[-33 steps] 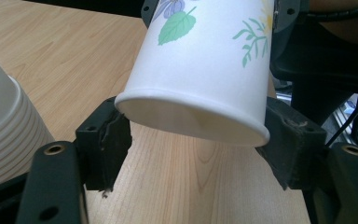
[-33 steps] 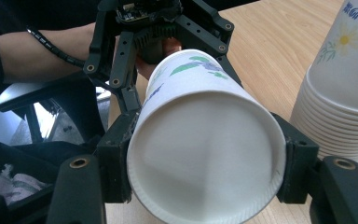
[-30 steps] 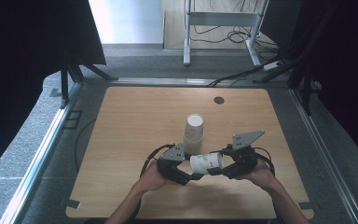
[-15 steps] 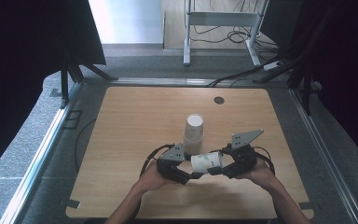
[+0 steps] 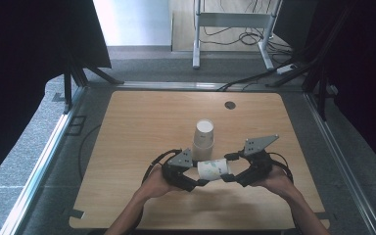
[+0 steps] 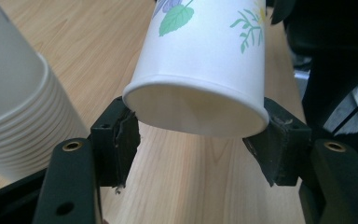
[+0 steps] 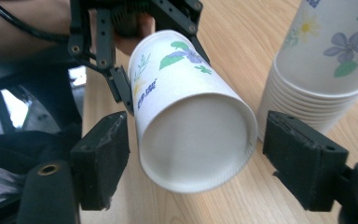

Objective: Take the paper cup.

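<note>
Single paper cup (image 5: pixel 213 169) with floral print lies on its side, held above the bench (image 5: pixel 127 147) near its front edge, spanning the gap between the two tongs. Just behind it stands a stack of paper cups (image 5: pixel 203 140), upside down on the bench.

Left tongs (image 5: pixel 196 177): in the left gripper view both pads (image 6: pixel 126 140) press the cup (image 6: pixel 200 70) at its narrow base end, one on each side. Jaws closed down to the cup's width; grip looks firm.

Right tongs (image 5: pixel 230 177): in the right gripper view the cup's (image 7: pixel 191 135) wide rim end sits between the jaws. Left pad (image 7: pixel 105 154) just beside the wall; right pad (image 7: pixel 303 154) stands apart from the rim, a gap showing. Jaws spread wider than the cup, not clamped.

Stack (image 7: pixel 326 60) sits just beside the right pad, farther back.
</note>
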